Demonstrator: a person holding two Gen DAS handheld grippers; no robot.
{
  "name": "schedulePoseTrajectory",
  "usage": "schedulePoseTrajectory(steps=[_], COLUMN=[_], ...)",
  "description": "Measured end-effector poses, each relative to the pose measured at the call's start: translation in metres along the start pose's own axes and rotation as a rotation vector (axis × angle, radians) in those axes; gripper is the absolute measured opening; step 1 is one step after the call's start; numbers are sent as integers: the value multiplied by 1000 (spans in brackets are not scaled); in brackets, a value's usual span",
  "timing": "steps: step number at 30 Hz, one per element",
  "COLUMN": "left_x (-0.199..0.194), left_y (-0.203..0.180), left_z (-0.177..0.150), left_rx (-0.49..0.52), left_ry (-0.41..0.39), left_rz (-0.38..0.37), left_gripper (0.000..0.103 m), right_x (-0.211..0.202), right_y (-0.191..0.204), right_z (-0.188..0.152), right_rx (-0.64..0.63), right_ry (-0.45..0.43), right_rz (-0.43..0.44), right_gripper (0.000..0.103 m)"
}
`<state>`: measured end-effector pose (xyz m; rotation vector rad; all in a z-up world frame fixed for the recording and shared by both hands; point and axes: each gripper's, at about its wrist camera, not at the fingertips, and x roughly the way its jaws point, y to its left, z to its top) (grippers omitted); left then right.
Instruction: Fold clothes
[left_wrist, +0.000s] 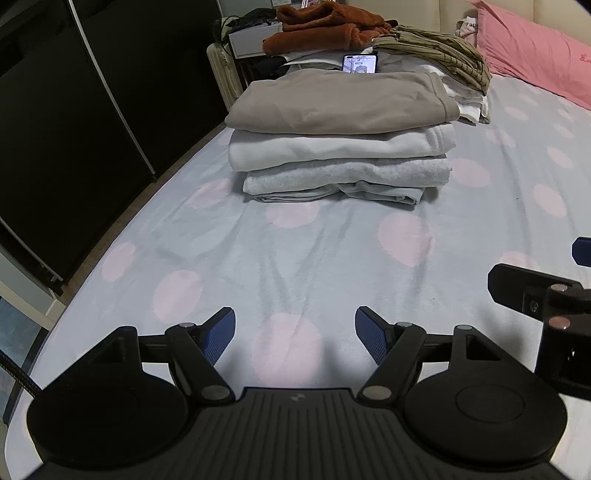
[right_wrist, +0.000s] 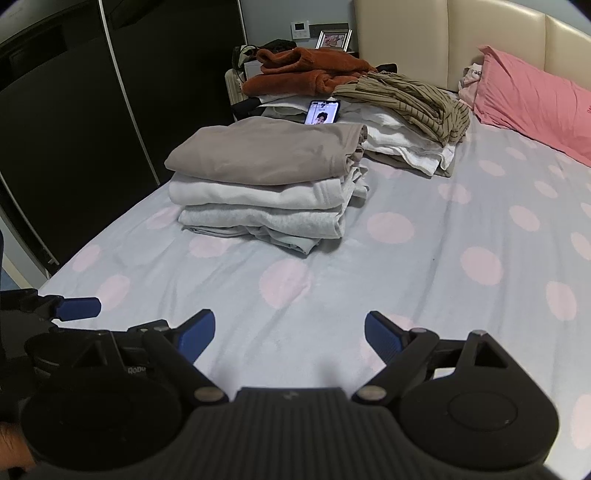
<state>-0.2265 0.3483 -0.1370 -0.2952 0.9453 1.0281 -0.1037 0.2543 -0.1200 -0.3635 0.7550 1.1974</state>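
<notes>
Both grippers are hovering side by side over the polka-dot bedsheet (left_wrist: 295, 240); left gripper (left_wrist: 295, 334) and right gripper (right_wrist: 290, 338) are gaping wide, holding nothing, facing the folded stack (right_wrist: 266, 184).

Both wrist cameras are riding low over the polka-dot bedsheet (left_wrist: 295, 240), looking up the bed toward the headboard (right_wrist: 461, 40). The left view is sitting left of the right one, each catching the other's edge; both are sharing the folded stack (left_wrist: 340, 147).
</notes>
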Motion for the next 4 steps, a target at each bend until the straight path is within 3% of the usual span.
schedulePoseTrajectory(steps=[4], left_x=[1], left_y=[0], left_z=[0], left_rx=[1], left_ry=[1], left_rz=[-2], left_gripper=[71], right_x=[1], right_y=[-1], right_z=[0], right_rx=[-1], right_ry=[0], right_rz=[-2], right_gripper=[90])
